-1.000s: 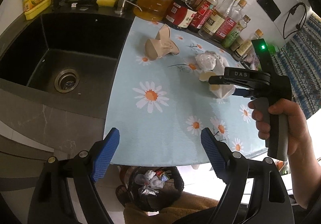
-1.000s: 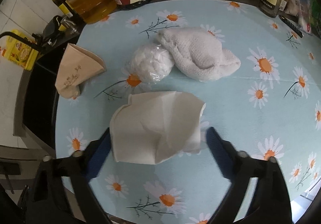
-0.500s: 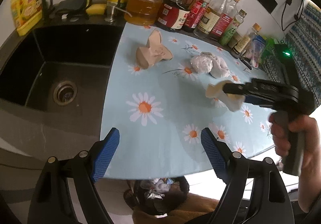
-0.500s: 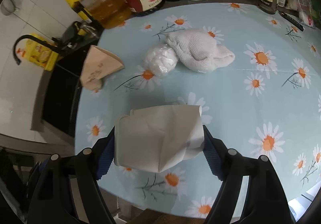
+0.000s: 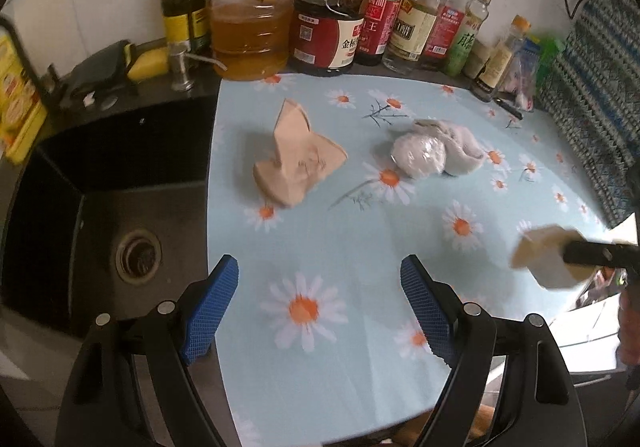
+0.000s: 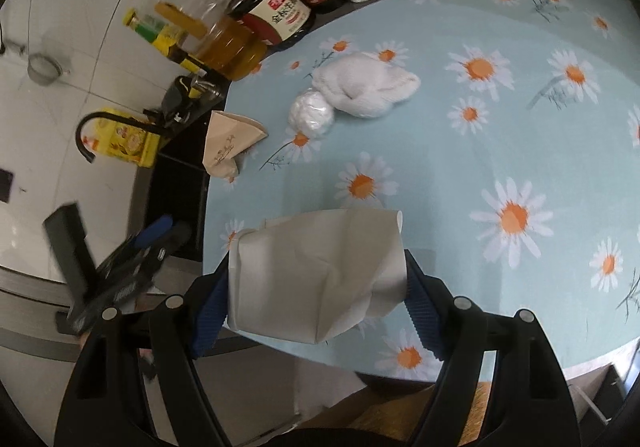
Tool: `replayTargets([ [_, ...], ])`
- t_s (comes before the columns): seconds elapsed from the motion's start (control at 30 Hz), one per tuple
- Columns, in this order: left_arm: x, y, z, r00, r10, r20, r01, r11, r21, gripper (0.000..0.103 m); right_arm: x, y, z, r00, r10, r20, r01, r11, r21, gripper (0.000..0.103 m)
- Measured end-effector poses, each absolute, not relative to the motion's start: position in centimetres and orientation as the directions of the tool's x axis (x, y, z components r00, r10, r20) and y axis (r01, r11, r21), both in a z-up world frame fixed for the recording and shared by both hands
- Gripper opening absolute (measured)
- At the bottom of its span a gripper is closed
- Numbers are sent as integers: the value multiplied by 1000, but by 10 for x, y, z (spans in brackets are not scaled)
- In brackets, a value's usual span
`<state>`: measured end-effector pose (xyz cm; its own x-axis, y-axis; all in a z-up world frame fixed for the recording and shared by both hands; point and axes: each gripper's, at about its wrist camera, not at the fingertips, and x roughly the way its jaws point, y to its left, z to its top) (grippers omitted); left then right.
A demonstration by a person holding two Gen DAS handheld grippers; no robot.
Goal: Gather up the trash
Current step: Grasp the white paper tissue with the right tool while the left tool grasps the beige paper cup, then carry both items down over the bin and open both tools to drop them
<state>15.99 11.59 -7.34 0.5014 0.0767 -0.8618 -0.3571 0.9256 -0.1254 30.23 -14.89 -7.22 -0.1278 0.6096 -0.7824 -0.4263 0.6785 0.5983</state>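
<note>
Our right gripper (image 6: 316, 287), clamped on the crumpled white tissue (image 6: 316, 271), has lifted it off the worktop's (image 5: 360, 247) front edge, probably binward. Left gripper (image 5: 318, 291) hangs spread and empty. Brown paper (image 5: 298, 163) and wrapped wad (image 5: 420, 157) remain mid-worktop.

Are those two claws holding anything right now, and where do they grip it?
The right claw holds a crumpled white paper napkin, pinched by its two side edges and lifted off the cloth. The left claw is open and holds nothing.
</note>
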Motion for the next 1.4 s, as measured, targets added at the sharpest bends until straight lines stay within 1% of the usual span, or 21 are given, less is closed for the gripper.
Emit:
replayTargets([
  [0.27,215,130,-87,427,143,-893,-297,955,10,81,299,-184,-74,-136,620,-772,-406,676,615,77],
  [0.37,231,140,-98,392,160,-906,-291,956,43,81,296,-193,-74,-133,624,-770,-407,674,617,77],
  [0.57,256,147,-117,361,184,-914,-229,968,104,81,295,-209,-71,-111,613,-783,-404,692,599,77],
  [0.73,267,149,-132,323,174,-930,-194,974,115,79,298,-219,-74,-104,614,-782,-384,701,601,77],
  [0.77,268,149,-133,326,172,-930,-188,975,115,76,299,-220,-74,-104,614,-783,-382,702,601,77],
  [0.8,268,148,-133,325,168,-931,-183,977,112,66,299,-220,-75,-102,611,-785,-381,705,598,77],
  [0.83,268,148,-134,320,164,-933,-181,977,110,62,300,-220,-76,-101,608,-787,-384,706,595,77],
  [0.87,267,148,-133,326,156,-933,-188,977,98,56,300,-220,-76,-101,605,-790,-385,708,592,77],
  [0.9,266,148,-132,335,147,-931,-194,977,85,54,300,-221,-77,-102,605,-790,-384,709,592,77],
  [1.0,261,147,-128,358,149,-922,-203,976,80,53,301,-221,-76,-102,611,-785,-383,704,598,77],
  [1.4,227,131,-106,443,95,-891,-246,969,-19,52,292,-212,-69,-117,626,-771,-425,670,609,77],
])
